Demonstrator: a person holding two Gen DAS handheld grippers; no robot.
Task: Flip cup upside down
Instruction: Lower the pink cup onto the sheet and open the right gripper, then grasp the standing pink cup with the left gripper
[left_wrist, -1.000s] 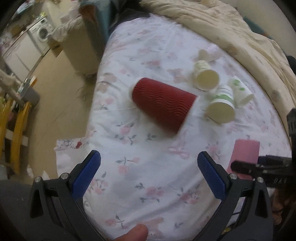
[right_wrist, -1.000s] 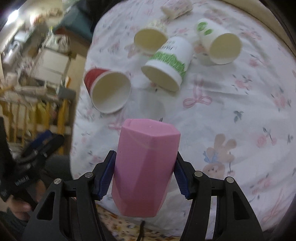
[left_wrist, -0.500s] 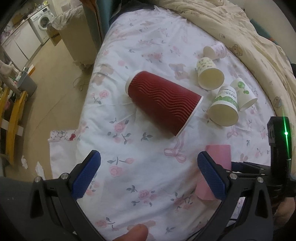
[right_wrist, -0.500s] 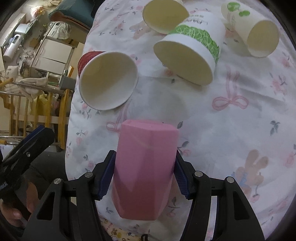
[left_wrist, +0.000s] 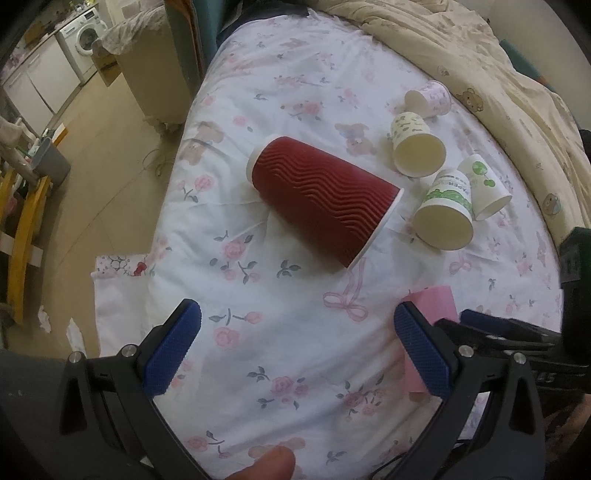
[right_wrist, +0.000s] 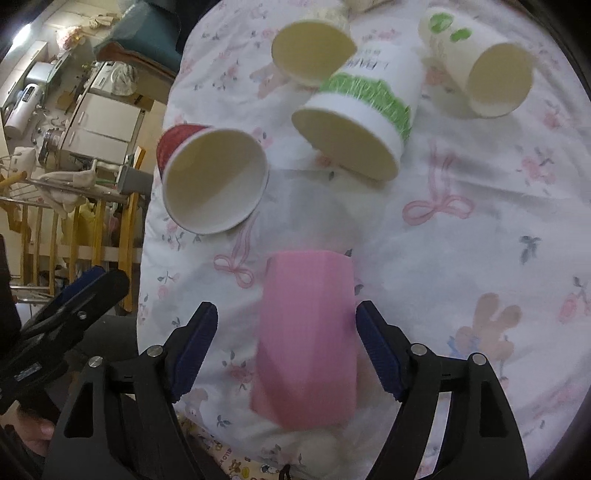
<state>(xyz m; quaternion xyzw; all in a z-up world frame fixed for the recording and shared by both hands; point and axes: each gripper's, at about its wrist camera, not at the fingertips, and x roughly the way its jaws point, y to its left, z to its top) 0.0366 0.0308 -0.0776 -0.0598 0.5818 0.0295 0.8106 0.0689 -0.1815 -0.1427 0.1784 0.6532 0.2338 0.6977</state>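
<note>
A pink faceted cup (right_wrist: 306, 339) stands upside down on the floral bedsheet, between the fingers of my right gripper (right_wrist: 286, 345). The jaws are open, with a gap on each side of the cup. The cup also shows in the left wrist view (left_wrist: 434, 308), behind my left gripper's right finger. My left gripper (left_wrist: 295, 347) is open and empty above the sheet. A red ribbed paper cup (left_wrist: 321, 199) lies on its side beyond it, and its open mouth shows in the right wrist view (right_wrist: 214, 181).
Several white paper cups lie on their sides past the red one, among them a green-banded cup (left_wrist: 445, 218) (right_wrist: 362, 133). A beige quilt (left_wrist: 461, 55) covers the far side of the bed. The bed edge and floor (left_wrist: 92, 177) are at left.
My right gripper lowered the pink cup onto the sheet and opened, letting it go. My left gripper stayed open and shifted slightly.
</note>
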